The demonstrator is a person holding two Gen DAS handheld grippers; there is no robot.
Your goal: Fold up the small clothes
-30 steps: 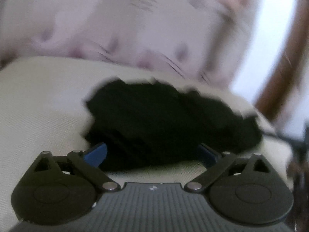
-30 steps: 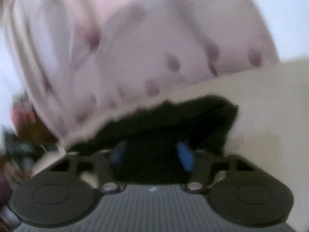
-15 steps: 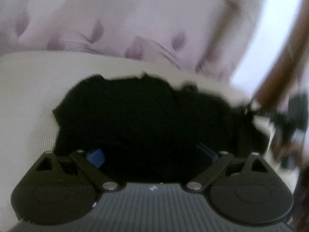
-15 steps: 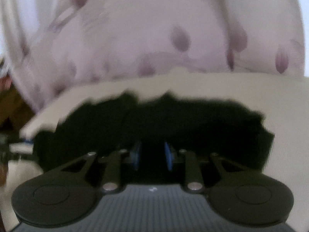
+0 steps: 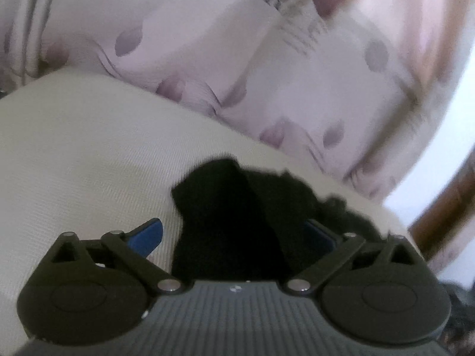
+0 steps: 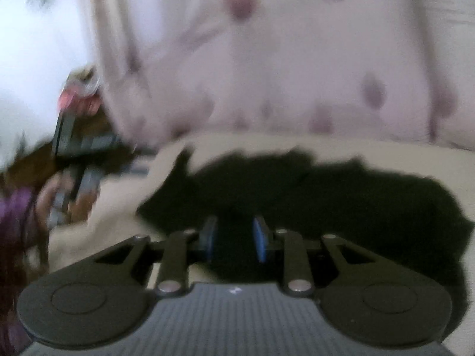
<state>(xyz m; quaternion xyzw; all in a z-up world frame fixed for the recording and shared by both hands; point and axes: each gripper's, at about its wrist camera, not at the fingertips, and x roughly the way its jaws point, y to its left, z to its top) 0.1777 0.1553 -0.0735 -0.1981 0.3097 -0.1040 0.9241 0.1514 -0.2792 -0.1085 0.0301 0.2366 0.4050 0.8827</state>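
A small black garment (image 5: 213, 195) lies crumpled on a cream ribbed surface (image 5: 89, 148). My left gripper (image 5: 233, 225) hangs just over the garment's near edge with its jaws opening wide. Its left blue pad (image 5: 145, 234) stands clear on the cream surface, and black cloth half hides the other pad. In the right wrist view the garment (image 6: 356, 201) spreads wide and flat. My right gripper (image 6: 234, 231) is narrowed on a fold at its near edge, with black cloth filling the gap between the blue pads.
Pale pink fabric with mauve leaf prints (image 5: 207, 59) rises behind the cream surface (image 6: 267, 142) in both views. At the left of the right wrist view, dark clutter (image 6: 80, 148) and purple cloth (image 6: 14, 225) lie beyond the edge. Brown wood (image 5: 445, 207) stands at the right.
The right jaws have narrowed onto the black cloth, and that view has swung sideways along the garment. In the left view the garment looks smaller, and the left pad is now off it.
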